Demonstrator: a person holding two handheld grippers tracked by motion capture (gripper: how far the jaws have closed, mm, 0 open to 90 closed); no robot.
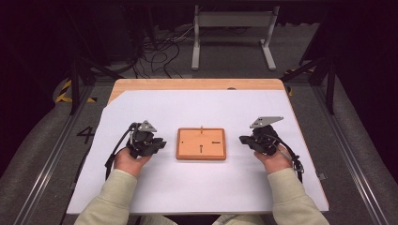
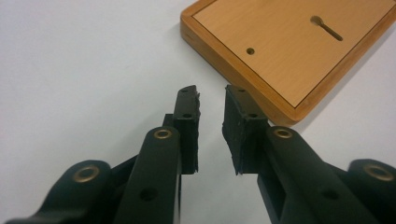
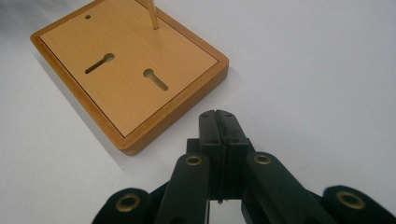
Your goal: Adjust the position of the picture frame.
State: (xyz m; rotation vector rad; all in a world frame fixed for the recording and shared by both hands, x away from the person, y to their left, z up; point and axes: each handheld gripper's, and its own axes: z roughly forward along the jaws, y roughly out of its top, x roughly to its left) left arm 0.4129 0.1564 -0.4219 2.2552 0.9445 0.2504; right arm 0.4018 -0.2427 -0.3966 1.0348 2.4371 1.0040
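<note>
A flat wooden board point(image 1: 201, 144) with two keyhole slots lies in the middle of the white sheet. A thin wooden peg point(image 1: 201, 129) stands upright near its far edge. My left gripper point(image 1: 162, 143) rests on the sheet just left of the board and points at it. In the left gripper view the left gripper point(image 2: 211, 93) has a narrow gap between its pads with nothing in it, close to a corner of the board point(image 2: 280, 51). My right gripper point(image 1: 241, 139) sits just right of the board. In the right gripper view the right gripper point(image 3: 215, 113) is shut and empty, near the board point(image 3: 126, 70) and the peg point(image 3: 152, 14).
A white sheet point(image 1: 202, 187) covers most of the wooden table point(image 1: 197, 84). On the floor beyond the table stand a white metal frame point(image 1: 232, 33) and loose cables point(image 1: 159, 51). Dark stand legs flank the table's back corners.
</note>
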